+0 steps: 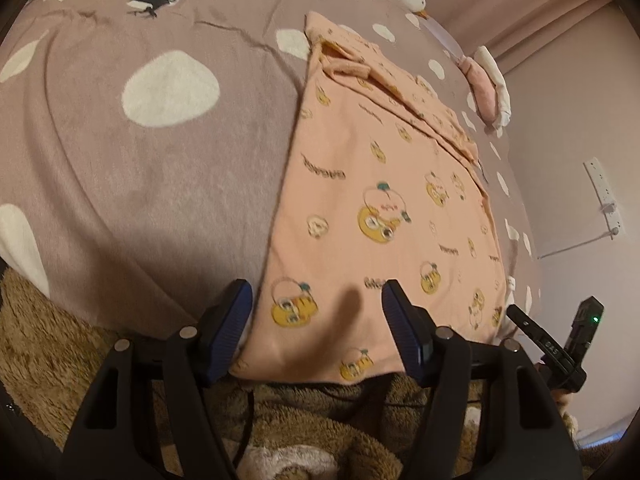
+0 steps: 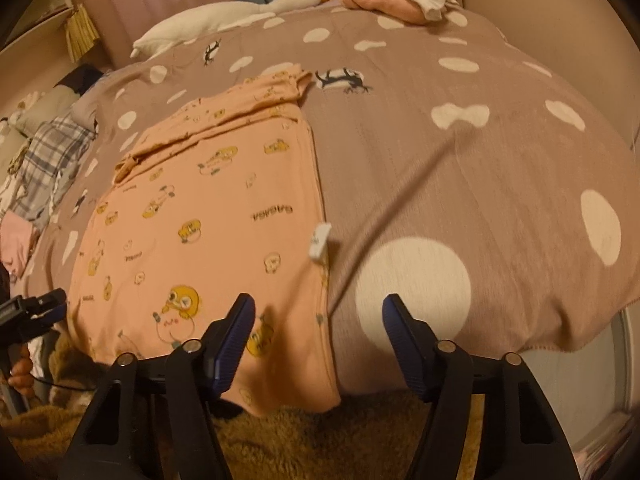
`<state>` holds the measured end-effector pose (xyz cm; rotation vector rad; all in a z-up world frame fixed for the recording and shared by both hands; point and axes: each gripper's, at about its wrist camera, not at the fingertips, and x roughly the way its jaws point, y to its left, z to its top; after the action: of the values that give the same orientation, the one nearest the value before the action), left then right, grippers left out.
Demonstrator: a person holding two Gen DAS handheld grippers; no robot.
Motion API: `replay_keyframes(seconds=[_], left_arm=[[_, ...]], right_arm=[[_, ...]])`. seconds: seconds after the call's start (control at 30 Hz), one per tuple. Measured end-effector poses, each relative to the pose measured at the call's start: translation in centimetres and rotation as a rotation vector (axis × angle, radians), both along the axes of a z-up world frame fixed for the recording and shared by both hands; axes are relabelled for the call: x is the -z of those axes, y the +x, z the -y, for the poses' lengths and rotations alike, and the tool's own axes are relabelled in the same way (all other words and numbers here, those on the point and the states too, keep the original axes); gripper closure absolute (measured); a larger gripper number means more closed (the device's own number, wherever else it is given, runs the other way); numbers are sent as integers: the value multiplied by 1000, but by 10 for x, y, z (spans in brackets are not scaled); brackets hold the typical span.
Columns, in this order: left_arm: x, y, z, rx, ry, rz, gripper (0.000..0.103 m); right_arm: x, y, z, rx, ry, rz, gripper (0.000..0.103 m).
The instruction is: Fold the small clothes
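**Both tongs hanging open over the near hem of the shirt**

The left tongs (image 1: 316, 320) are standing partly open, tilted steeply down, with nothing pinched. Their blue pads (image 1: 230, 332) are straddling the left corner of the peach shirt (image 1: 380, 208), one pad over the spotted bedspread (image 1: 140, 168), the other over the cloth; whether they are touching it I cannot tell. The shirt is lying flat on the bed, its hem draping over the near edge above a brown fuzzy rug (image 1: 44, 360), its upper part folded over.

The right tongs (image 2: 318, 320) are likewise standing partly open and empty, angled down over the shirt's right edge, one pad above the cloth and the other above a white spot of the bedspread. A white tag (image 2: 319, 242) is sticking out of the side seam just beyond them. A goose toy (image 2: 224, 16) and folded clothes (image 2: 396, 0) are lying at the far side.
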<state>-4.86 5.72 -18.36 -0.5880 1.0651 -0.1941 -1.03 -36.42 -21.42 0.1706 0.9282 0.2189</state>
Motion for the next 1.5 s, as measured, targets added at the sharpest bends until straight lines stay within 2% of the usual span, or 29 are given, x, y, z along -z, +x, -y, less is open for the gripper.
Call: replay_keyframes(seconds=[0.17, 0.3, 0.47, 0.6, 0.7, 0.77, 0.87, 0.9, 1.0, 1.1, 1.37, 1.5], left_arm=[[2, -5, 9, 42, 38, -11, 44], [6, -5, 9, 54, 19, -38, 47], [9, -8, 13, 75, 36, -57, 48], [19, -10, 14, 94, 13, -113, 49], [29, -11, 14, 90, -14, -155, 60], [32, -11, 15, 93, -19, -168, 87], [26, -12, 14, 87, -23, -151, 94], [23, -13, 15, 86, -24, -140, 95], [9, -15, 15, 90, -21, -106, 96], [-6, -16, 11, 81, -52, -74, 96], [-38, 15, 1, 60, -142, 0, 97], [-45, 42, -5, 32, -179, 20, 97]], right_arm=[[10, -6, -2, -33, 15, -50, 40], [16, -10, 0, -34, 17, -72, 41], [21, -15, -4, -60, 38, -106, 48], [28, -20, -10, -94, 32, -140, 56], [34, -20, -10, -99, 48, -174, 64], [33, -20, -11, -116, 49, -177, 71], [26, -22, -15, -156, 23, -169, 88], [23, -22, -17, -163, 14, -166, 94], [10, -26, -17, -197, 17, -142, 96], [-2, -26, -16, -213, 46, -120, 97], [-34, 3, -18, -202, 198, -22, 97], [-40, 30, -16, -162, 274, -10, 97]])
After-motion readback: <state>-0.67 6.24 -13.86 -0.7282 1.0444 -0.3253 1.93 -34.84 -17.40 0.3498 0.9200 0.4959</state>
